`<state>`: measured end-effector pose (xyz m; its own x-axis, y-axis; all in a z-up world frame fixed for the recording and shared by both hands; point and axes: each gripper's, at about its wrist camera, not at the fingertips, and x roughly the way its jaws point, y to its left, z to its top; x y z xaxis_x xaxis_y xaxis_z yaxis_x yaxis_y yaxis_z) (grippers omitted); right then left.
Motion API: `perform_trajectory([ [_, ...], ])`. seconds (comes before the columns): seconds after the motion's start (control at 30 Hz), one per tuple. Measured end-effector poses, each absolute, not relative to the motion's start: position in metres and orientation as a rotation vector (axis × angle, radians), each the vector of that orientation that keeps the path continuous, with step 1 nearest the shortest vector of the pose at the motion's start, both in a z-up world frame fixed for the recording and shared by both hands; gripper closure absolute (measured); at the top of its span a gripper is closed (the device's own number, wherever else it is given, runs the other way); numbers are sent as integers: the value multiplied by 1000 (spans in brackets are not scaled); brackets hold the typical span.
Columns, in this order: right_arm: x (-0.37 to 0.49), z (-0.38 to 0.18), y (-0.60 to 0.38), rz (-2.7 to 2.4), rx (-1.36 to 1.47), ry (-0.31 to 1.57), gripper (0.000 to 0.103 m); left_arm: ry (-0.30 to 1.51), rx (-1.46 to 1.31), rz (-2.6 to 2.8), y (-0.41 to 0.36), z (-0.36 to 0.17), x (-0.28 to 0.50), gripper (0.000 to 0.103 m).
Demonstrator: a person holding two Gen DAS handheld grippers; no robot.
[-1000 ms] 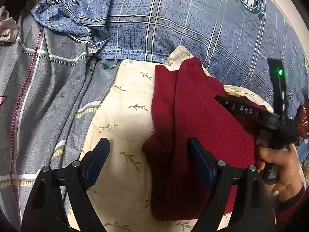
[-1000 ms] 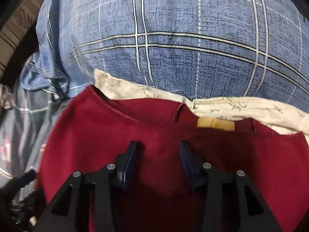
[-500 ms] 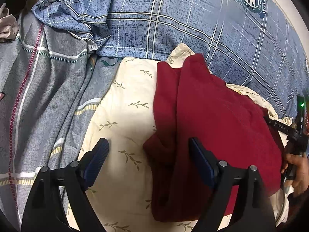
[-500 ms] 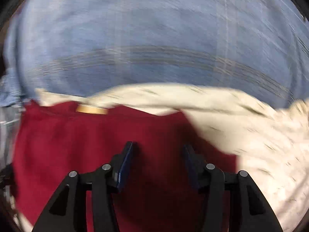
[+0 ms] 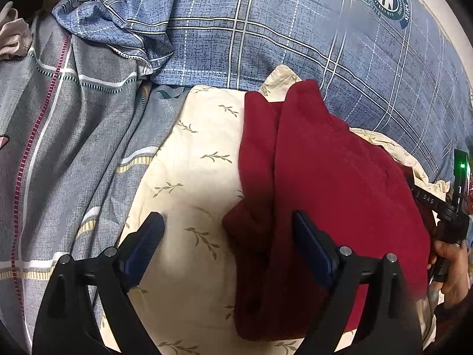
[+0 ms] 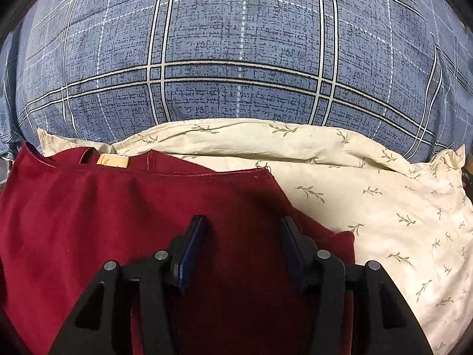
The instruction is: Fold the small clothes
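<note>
A dark red garment lies folded lengthwise on a cream pillow printed with leaf sprigs. My left gripper hovers over the garment's left folded edge. Its jaws are opening wide, with cloth beneath them but not pinched. In the right wrist view the red garment shows its neckline and a tan label. My right gripper sits over the garment's right part, near its edge on the pillow. Its jaws are opening and the pads press on nothing. A hand holds the right gripper's body at the frame's right edge.
A blue plaid duvet bulges behind the pillow, filling the far side in the right wrist view. A grey striped sheet spreads on the left. A pale pinkish cloth lies at the far left corner.
My right gripper has swept rightwards across the red garment, from below the label to near its right edge, and its jaws stand slightly wider. The left gripper has stayed in place.
</note>
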<state>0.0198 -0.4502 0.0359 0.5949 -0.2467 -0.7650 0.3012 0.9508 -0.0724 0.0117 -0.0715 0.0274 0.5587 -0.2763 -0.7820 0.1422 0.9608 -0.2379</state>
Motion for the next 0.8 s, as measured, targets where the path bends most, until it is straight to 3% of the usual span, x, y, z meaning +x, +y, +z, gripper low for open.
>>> perform_trajectory([
  [0.43,17,43,-431,-347,16,830,48,953,-150,-249,-71,28,15,11],
  [0.57,-9,64,-408,-368,-52,722,36,953,-146,-249,-71,29,17,11],
  [0.8,-40,90,-388,-376,-112,655,35,950,-143,-250,-70,29,16,11],
])
